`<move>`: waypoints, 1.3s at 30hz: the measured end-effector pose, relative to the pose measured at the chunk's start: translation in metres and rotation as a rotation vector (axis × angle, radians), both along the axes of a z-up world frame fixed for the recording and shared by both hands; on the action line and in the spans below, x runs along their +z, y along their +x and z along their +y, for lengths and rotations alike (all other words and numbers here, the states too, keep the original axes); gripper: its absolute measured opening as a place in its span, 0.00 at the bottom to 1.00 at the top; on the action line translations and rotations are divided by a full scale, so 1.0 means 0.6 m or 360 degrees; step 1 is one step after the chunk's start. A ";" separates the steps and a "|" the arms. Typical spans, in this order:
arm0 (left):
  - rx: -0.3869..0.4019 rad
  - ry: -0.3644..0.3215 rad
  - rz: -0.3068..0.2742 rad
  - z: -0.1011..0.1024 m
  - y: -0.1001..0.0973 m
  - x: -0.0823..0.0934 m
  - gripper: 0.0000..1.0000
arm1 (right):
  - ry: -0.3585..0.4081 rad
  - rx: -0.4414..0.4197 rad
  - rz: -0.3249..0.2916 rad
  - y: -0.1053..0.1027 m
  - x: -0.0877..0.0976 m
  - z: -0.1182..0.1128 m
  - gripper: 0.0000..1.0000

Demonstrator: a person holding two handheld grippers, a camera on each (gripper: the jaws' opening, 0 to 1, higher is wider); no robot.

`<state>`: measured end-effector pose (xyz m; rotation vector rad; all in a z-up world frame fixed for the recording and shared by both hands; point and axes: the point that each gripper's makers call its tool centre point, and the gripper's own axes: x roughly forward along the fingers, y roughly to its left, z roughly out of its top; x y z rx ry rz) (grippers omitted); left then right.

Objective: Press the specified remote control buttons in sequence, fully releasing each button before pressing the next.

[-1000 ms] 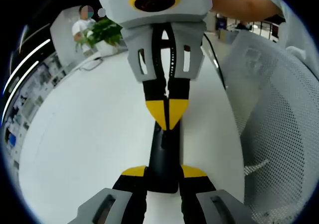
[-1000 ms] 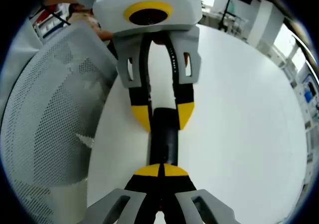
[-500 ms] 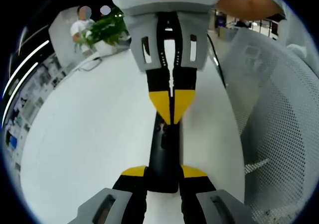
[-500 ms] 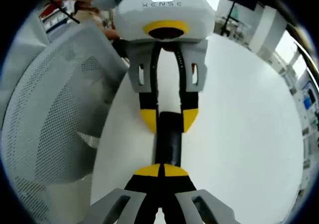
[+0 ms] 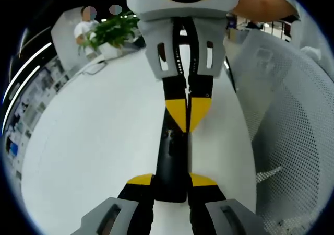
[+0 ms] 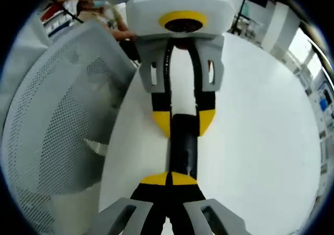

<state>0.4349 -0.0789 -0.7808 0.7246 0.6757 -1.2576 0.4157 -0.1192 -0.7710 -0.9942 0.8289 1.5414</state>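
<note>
Here the white worktop (image 5: 94,141) runs wide and bare on one side of the remote control (image 5: 173,162), while on the other side its edge lies close, with a white mesh chair (image 5: 292,130) just beyond that edge. In the left gripper view the far end of the worktop carries a potted plant (image 5: 110,34) and a thin cable (image 5: 96,67), well apart from the remote, and a person sits behind them. The black remote lies flat near the chair-side edge, its long axis running between the two grippers. The left gripper (image 5: 171,181) holds the near end of the remote between its yellow-tipped jaws, which are narrowed onto its sides. The right gripper (image 5: 188,115) comes in from the far side, its jaws closed together with only a thin seam between the yellow tips, and those tips point down onto the top face of the remote near its far half; whether they actually touch it cannot be told. In the right gripper view the same remote (image 6: 183,146) stretches away from the right gripper (image 6: 169,178) toward the left gripper (image 6: 183,121), which clasps its far end, with open worktop (image 6: 261,130) on one side and the chair (image 6: 57,125) on the other.
</note>
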 end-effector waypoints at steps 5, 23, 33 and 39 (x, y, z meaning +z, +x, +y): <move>0.0002 -0.0004 0.0001 0.000 0.000 0.000 0.23 | -0.0004 0.0002 0.0004 -0.001 -0.004 0.001 0.00; 0.0003 -0.0015 0.0011 0.000 0.000 0.000 0.23 | 0.0015 -0.0022 0.0041 0.001 -0.008 0.004 0.00; 0.0009 -0.0026 0.0009 -0.001 0.000 0.001 0.23 | -0.0029 -0.0041 0.0061 0.002 -0.009 0.004 0.00; 0.0006 -0.0027 0.0011 -0.001 0.000 0.001 0.23 | -0.0010 -0.0052 0.0080 0.001 -0.008 0.004 0.00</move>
